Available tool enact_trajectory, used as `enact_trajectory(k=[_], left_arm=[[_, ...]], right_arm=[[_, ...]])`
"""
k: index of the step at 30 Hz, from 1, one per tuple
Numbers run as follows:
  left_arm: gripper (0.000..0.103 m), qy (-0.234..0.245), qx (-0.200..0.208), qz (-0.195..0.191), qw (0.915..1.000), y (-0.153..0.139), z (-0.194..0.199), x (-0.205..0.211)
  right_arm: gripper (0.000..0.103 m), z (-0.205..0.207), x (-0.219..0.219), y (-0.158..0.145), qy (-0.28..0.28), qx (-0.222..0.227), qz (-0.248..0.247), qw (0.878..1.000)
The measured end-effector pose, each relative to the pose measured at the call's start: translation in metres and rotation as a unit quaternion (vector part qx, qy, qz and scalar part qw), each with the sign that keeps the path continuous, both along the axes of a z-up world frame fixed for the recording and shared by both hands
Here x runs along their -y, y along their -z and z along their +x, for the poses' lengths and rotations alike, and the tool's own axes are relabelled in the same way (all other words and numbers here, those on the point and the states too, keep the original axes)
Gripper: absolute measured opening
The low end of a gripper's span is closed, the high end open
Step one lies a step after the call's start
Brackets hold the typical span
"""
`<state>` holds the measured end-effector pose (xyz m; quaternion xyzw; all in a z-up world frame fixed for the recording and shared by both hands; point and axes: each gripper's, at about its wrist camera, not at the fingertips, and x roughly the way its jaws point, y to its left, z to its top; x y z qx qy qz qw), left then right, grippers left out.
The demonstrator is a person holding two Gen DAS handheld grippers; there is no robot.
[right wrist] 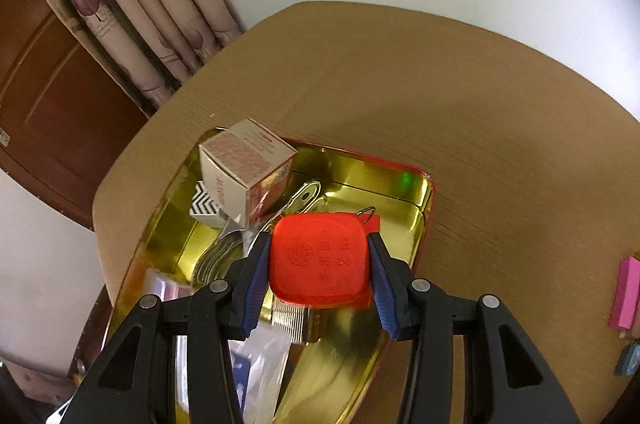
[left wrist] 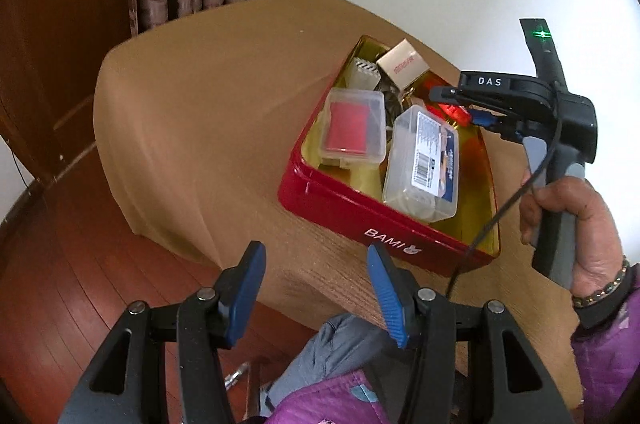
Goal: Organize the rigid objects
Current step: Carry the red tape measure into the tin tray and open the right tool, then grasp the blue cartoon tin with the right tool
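Note:
A red tin [left wrist: 344, 212] with a gold inside [right wrist: 416, 192] sits on the brown table. It holds a clear case with a red insert [left wrist: 352, 124], a labelled clear box [left wrist: 424, 164], a small white carton [left wrist: 402, 66] [right wrist: 244, 164] and a zigzag-patterned block [right wrist: 206, 204]. My right gripper [right wrist: 318, 260] is shut on a red square tape measure [right wrist: 320, 258] and holds it over the tin; it shows in the left wrist view [left wrist: 452, 104] too. My left gripper [left wrist: 316, 284] is open and empty, near the table's front edge, short of the tin.
A pink block [right wrist: 626, 292] and a small blue item [right wrist: 628, 364] lie on the table at the far right. Curtains [right wrist: 132, 8] and a wooden door [right wrist: 52, 104] stand behind the table. The person's knee [left wrist: 332, 352] is below the table edge.

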<state>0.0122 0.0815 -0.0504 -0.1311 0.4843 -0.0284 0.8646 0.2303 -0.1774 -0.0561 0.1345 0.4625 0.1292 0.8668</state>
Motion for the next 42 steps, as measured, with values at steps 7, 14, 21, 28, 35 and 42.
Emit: enact_trajectory(k=[7,14,21,28,35,42], left_arm=[[0.054,0.017,0.002,0.005,0.9998,0.002,0.000,0.003],[0.054,0.034,-0.011,0.007,0.9993,0.008,0.001,0.009],[0.054,0.055,-0.017,0.014,0.9982,0.013,0.001,0.018],[0.054,0.085,-0.012,0.046,0.9953,0.017,-0.005,0.044],[0.054,0.133,-0.009,0.125,0.9832,0.028,-0.010,0.076],[0.054,0.184,0.009,0.171,0.9679,0.033,-0.018,0.102]], right_arm=[[0.046,0.000,-0.007,0.002,-0.002,0.028,-0.017,0.999],[0.046,-0.033,0.022,-0.008,0.028,0.075,0.046,0.996],[0.056,-0.143,0.105,0.019,0.117,0.099,0.010,0.988],[0.056,-0.224,0.223,0.060,0.229,0.058,-0.013,0.972],[0.056,-0.214,0.265,0.071,0.255,0.061,0.028,0.965],[0.055,-0.186,0.268,0.079,0.250,0.045,0.011,0.967]])
